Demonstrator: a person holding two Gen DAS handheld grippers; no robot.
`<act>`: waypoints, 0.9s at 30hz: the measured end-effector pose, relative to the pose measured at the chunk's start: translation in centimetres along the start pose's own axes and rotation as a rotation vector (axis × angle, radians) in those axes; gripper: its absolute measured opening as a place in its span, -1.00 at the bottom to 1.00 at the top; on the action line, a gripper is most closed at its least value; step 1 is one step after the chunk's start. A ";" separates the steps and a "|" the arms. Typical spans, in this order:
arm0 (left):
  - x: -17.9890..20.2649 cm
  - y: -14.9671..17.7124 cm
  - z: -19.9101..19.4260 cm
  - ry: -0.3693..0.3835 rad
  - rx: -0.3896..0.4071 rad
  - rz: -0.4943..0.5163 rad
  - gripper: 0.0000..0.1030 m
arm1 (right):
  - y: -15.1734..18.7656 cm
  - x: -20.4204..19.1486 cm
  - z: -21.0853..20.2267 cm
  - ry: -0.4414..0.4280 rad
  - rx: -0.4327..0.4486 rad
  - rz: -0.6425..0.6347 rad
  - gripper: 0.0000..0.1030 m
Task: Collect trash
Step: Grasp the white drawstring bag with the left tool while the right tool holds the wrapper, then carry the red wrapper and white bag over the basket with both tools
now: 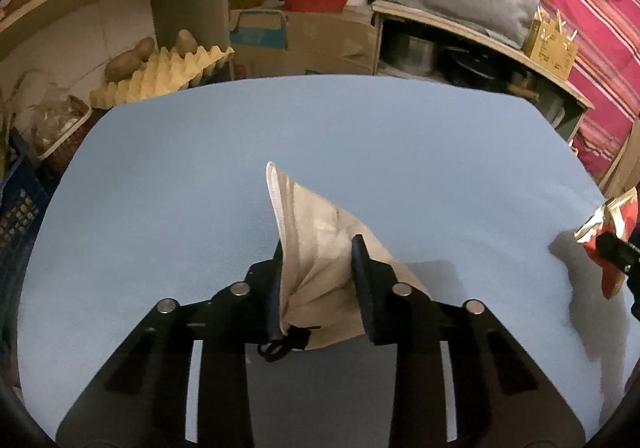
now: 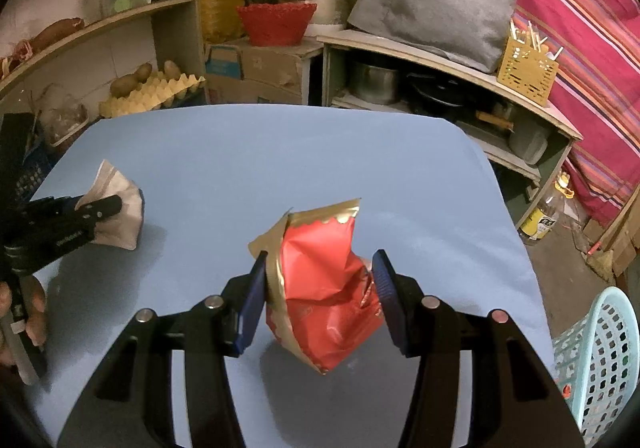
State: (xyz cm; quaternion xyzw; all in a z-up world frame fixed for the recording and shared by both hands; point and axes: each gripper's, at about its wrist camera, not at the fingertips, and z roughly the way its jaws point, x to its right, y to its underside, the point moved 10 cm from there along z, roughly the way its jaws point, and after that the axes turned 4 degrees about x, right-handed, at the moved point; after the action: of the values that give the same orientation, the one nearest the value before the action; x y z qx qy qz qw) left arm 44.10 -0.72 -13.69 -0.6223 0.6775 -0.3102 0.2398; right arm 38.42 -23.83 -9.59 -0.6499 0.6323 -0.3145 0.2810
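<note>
My left gripper is shut on a beige cloth pouch with a black drawstring and holds it above the blue table. My right gripper is shut on a crumpled red and gold snack wrapper and holds it above the table. In the right wrist view the left gripper and the pouch show at the left. In the left wrist view the wrapper shows at the right edge.
A light blue perforated basket stands on the floor right of the table. Shelves with pots, a cardboard box, a red basket and an egg tray with potatoes stand behind the table.
</note>
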 end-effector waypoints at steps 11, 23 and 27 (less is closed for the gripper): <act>1.5 -0.4 -3.6 -0.018 0.081 -0.040 -0.46 | 1.8 2.9 -1.5 0.012 0.023 0.019 0.00; 9.3 0.7 -8.0 0.019 0.154 0.062 -0.46 | 2.7 11.2 -7.2 0.058 0.104 0.090 0.00; 13.9 1.2 -9.6 0.076 0.169 0.091 -0.46 | 3.2 16.6 -9.8 0.124 0.138 0.112 0.00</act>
State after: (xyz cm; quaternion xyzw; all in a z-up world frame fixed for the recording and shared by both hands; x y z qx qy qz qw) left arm 34.87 -13.30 -7.07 -0.5561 0.6851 -0.3786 0.2794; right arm 28.94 -40.23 -4.84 -0.5721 0.6604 -0.3808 0.3026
